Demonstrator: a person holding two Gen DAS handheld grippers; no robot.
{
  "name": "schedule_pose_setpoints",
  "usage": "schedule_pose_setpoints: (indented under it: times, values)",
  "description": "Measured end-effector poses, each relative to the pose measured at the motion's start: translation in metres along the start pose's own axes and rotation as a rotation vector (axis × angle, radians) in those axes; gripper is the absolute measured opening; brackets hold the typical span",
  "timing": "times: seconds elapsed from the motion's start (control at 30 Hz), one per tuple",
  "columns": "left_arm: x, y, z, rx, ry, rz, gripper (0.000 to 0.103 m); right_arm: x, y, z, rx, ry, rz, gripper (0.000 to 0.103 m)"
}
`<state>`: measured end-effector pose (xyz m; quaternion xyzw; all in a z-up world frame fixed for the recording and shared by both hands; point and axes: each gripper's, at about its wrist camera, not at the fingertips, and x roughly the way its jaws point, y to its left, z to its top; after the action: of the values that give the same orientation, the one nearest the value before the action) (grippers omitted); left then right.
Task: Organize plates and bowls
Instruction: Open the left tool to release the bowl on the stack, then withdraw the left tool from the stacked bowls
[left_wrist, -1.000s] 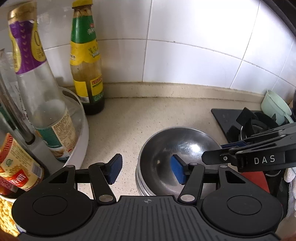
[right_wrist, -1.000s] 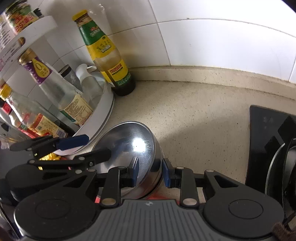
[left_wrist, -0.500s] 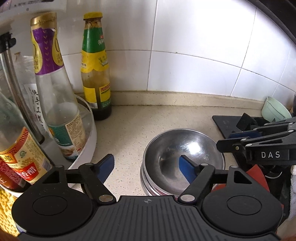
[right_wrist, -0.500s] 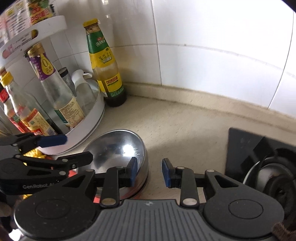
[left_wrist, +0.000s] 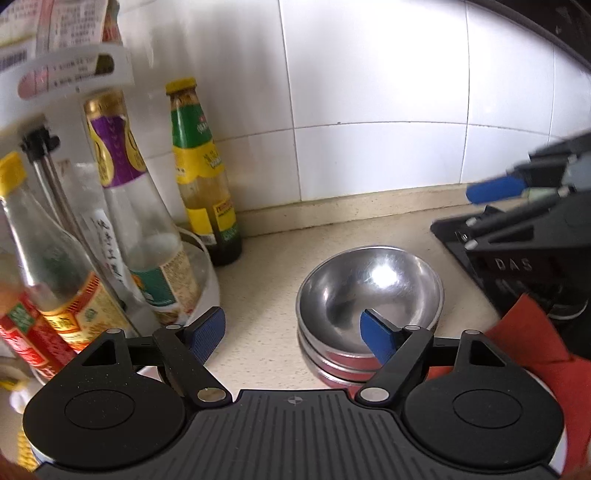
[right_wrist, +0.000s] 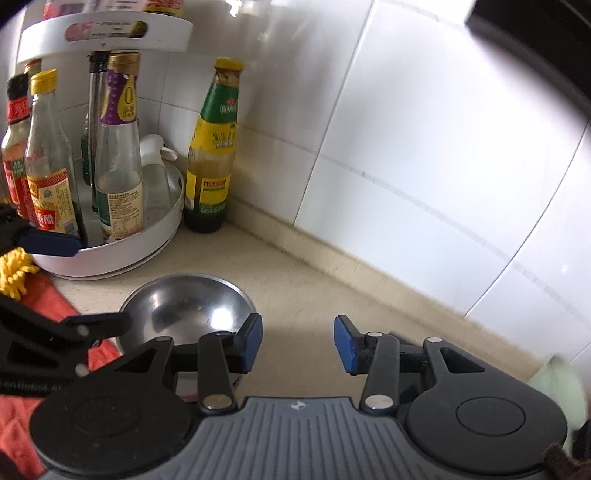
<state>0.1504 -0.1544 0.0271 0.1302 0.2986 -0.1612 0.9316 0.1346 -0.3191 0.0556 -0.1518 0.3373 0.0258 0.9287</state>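
Note:
A stack of steel bowls (left_wrist: 369, 295) sits on the beige counter, the top one shiny and empty; it also shows in the right wrist view (right_wrist: 184, 306). My left gripper (left_wrist: 293, 334) is open and empty, raised above the counter with its right pad over the bowl's near rim. My right gripper (right_wrist: 297, 343) is open and empty, to the right of the bowls and above them. A pale green bowl (right_wrist: 557, 384) shows at the right edge of the right wrist view.
A white two-tier turntable rack (right_wrist: 110, 254) with several sauce bottles stands at the left. A green-labelled bottle (left_wrist: 201, 173) stands beside it against the tiled wall. A black hob (left_wrist: 480, 236) lies at the right. A red cloth (left_wrist: 528, 339) lies beside the bowls.
My right gripper has let go of the bowl's rim, opened wider, and lifted back and to the right. My left gripper has lifted up and back. The bowls stay on the counter.

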Motion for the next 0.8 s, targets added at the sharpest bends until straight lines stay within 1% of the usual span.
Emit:
schedule_pose_setpoints:
  times: [0.13, 0.2, 0.33, 0.5, 0.67, 0.77, 0.8]
  values:
    - [-0.002, 0.001, -0.004, -0.008, 0.010, 0.025, 0.085, -0.002, 0.008, 0.003, -0.044, -0.037, -0.033, 0.044]
    - [-0.002, 0.003, -0.006, -0.018, 0.018, 0.033, 0.085, -0.002, 0.010, 0.003, -0.050, -0.041, -0.023, 0.046]
    - [-0.004, 0.002, -0.010, -0.020, 0.029, 0.041, 0.085, -0.004, 0.014, 0.001, -0.079, -0.039, -0.009, 0.046]
    - [-0.004, 0.000, -0.012, -0.020, 0.033, 0.041, 0.086, -0.002, 0.013, -0.002, -0.086, -0.035, 0.009, 0.047]
    - [-0.002, -0.001, -0.012, -0.018, 0.044, 0.046, 0.086, -0.002, 0.010, -0.005, -0.075, -0.030, 0.033, 0.048]
    - [-0.001, -0.001, -0.012, -0.024, 0.045, 0.047, 0.087, 0.001, 0.007, -0.006, -0.054, -0.015, 0.056, 0.048]
    - [-0.001, -0.002, -0.012, -0.027, 0.047, 0.047, 0.089, 0.002, 0.007, -0.006, -0.048, -0.009, 0.063, 0.048]
